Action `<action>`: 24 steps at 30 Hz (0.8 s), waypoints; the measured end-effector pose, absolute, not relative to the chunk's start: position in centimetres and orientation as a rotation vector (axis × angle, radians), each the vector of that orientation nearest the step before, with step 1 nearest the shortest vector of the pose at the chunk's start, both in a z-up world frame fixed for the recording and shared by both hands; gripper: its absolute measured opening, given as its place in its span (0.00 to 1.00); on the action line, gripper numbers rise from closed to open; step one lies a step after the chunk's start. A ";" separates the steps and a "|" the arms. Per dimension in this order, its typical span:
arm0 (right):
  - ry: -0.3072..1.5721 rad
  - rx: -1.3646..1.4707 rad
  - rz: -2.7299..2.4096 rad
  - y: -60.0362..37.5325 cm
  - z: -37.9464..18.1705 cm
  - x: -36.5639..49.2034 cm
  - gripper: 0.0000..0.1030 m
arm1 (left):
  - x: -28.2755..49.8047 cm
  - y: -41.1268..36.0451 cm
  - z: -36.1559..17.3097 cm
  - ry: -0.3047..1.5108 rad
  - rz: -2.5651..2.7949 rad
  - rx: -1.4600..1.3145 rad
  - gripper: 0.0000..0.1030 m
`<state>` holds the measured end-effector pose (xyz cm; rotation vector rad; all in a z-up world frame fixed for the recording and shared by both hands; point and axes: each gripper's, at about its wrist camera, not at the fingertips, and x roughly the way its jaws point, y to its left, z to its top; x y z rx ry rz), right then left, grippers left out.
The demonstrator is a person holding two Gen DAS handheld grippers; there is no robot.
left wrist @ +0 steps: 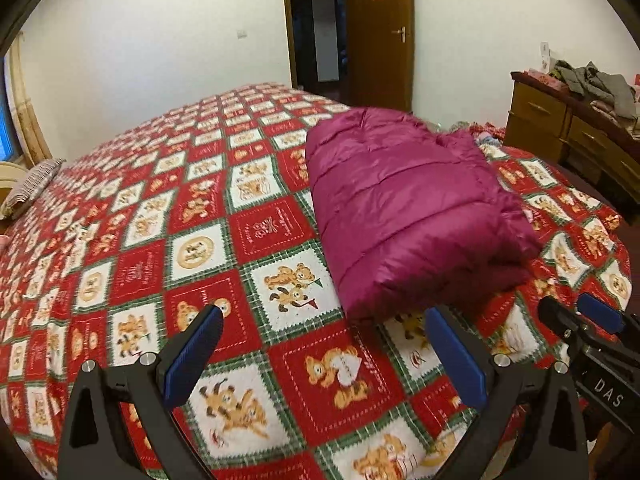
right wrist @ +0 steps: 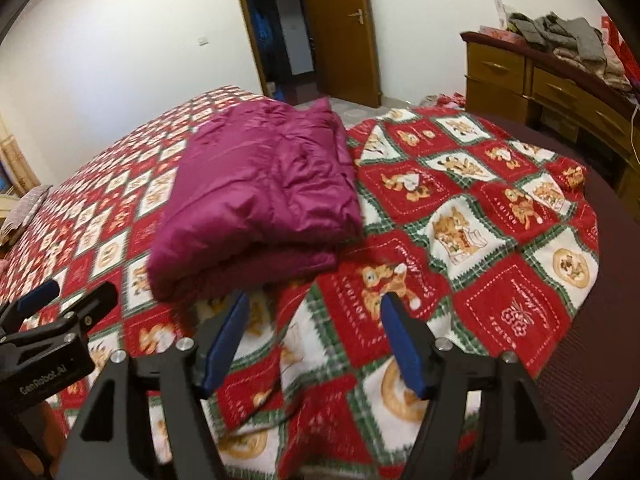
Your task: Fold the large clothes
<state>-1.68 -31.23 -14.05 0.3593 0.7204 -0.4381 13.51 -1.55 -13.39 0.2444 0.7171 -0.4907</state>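
A magenta puffer jacket (left wrist: 404, 204) lies folded into a thick bundle on the bed; it also shows in the right wrist view (right wrist: 260, 196). My left gripper (left wrist: 324, 316) is open and empty, just short of the bundle's near edge. My right gripper (right wrist: 314, 302) is open and empty, its fingers just in front of the bundle's near right corner. The right gripper shows at the right edge of the left wrist view (left wrist: 576, 316), and the left gripper shows at the left edge of the right wrist view (right wrist: 68, 296).
The bed is covered by a red, white and green teddy-bear quilt (left wrist: 200, 240), rumpled near the front corner (right wrist: 312, 380). A wooden dresser (right wrist: 560, 92) piled with clothes stands at the right. An open door (right wrist: 340, 28) is beyond the bed. A pillow (left wrist: 32, 188) lies far left.
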 end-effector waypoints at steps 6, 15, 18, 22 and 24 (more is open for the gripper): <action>0.682 0.342 -0.414 -29.6 -11.6 -3.6 0.77 | 10.4 -0.1 -10.5 0.620 -0.458 0.233 0.99; 0.434 0.264 -0.418 -27.4 -4.5 -7.8 0.99 | 6.3 1.9 -4.4 0.426 -0.430 0.168 0.99; 0.328 0.223 -0.432 -26.5 -2.4 -9.0 1.00 | 5.4 2.7 -2.6 0.370 -0.419 0.129 0.99; 0.207 0.163 -0.459 -25.7 -0.4 -10.4 1.00 | 4.5 3.6 -0.6 0.317 -0.427 0.079 0.99; 0.153 0.152 -0.471 -25.6 0.2 -11.2 1.00 | 4.1 3.7 0.0 0.297 -0.425 0.075 0.99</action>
